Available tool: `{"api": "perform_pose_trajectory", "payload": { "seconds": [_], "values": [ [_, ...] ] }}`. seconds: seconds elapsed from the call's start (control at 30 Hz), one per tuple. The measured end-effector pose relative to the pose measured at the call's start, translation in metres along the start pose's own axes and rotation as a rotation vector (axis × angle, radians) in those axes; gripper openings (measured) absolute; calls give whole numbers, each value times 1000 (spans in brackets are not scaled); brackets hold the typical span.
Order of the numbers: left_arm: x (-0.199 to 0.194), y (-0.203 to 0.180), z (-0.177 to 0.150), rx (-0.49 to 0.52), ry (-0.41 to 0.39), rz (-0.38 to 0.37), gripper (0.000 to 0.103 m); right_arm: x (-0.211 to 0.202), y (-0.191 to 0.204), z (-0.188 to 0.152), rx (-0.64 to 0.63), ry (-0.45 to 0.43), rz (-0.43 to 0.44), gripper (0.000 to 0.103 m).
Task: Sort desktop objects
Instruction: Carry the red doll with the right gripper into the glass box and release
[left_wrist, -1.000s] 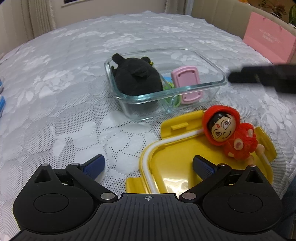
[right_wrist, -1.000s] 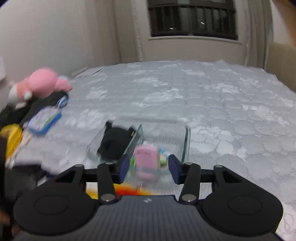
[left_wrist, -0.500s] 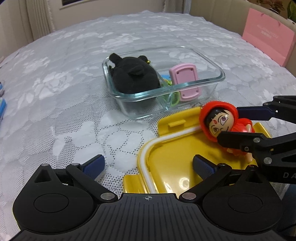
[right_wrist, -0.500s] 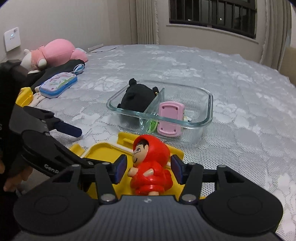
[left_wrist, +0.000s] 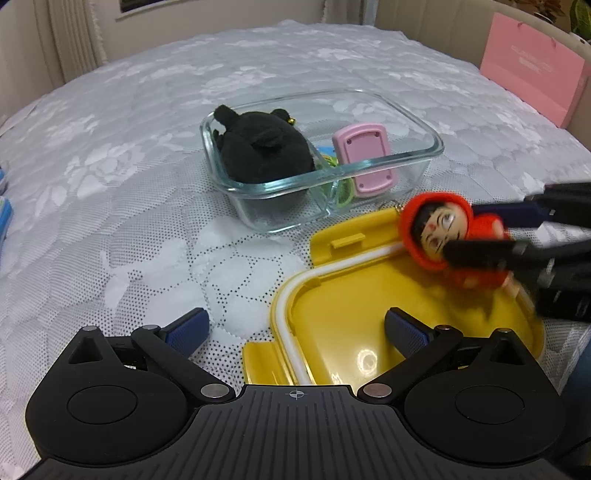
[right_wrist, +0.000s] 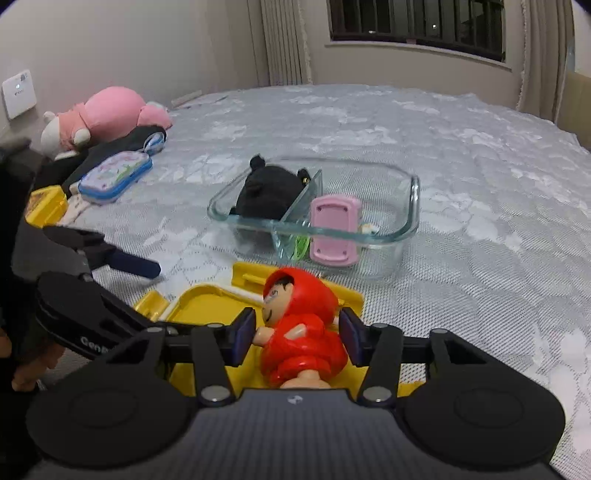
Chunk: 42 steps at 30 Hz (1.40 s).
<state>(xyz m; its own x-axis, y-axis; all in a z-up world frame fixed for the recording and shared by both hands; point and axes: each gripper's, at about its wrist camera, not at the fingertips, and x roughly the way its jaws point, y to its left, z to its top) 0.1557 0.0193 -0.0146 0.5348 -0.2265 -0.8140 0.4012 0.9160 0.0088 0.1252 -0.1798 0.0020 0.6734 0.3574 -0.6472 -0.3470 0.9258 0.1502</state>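
A red hooded doll (right_wrist: 303, 332) (left_wrist: 439, 232) lies tilted on a yellow lid (left_wrist: 351, 317) (right_wrist: 207, 306) on the white lace cloth. My right gripper (right_wrist: 297, 332) (left_wrist: 461, 232) is closing on the doll's body, its blue pads touching both sides. Just behind the lid stands a divided glass container (left_wrist: 369, 166) (right_wrist: 413, 206) with a black plush (left_wrist: 262, 151) (right_wrist: 266, 192) in one half and a pink case (left_wrist: 364, 155) (right_wrist: 334, 229) in the other. My left gripper (left_wrist: 295, 321) hangs open over the lid's near left edge, holding nothing.
A pink paper bag (left_wrist: 532, 85) stands at the far right edge. At the far left lie a pink plush (right_wrist: 107, 114), a blue-rimmed pencil case (right_wrist: 114, 177) and a small yellow box (right_wrist: 44, 206). A hand (right_wrist: 26, 373) holds the left gripper.
The right gripper swung down from over the glass container to the doll and narrowed around it. The doll has tipped over sideways on the lid. The left gripper stayed put.
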Motion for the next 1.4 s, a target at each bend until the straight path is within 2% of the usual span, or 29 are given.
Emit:
{"api": "perform_pose_trajectory", "payload": {
  "seconds": [0.27, 0.57, 0.83, 0.97, 1.13, 1.4],
  "values": [
    [1, -1, 1, 2, -1, 0, 103, -23, -18, 20, 51, -55, 2, 43],
    [1, 0, 1, -2, 0, -4, 103, -31, -42, 32, 193, -69, 87, 43],
    [1, 1, 1, -3, 1, -7, 103, -36, -41, 65, 165, -146, 63, 43],
    [1, 2, 1, -3, 1, -6, 103, -20, -41, 95, 158, -137, 68, 43],
    [0, 7, 1, -13, 0, -3, 103, 26, -38, 125, 124, -57, 44, 43],
    [-1, 8, 0, -15, -2, -1, 103, 90, -41, 130, 90, 52, -27, 43]
  ]
}}
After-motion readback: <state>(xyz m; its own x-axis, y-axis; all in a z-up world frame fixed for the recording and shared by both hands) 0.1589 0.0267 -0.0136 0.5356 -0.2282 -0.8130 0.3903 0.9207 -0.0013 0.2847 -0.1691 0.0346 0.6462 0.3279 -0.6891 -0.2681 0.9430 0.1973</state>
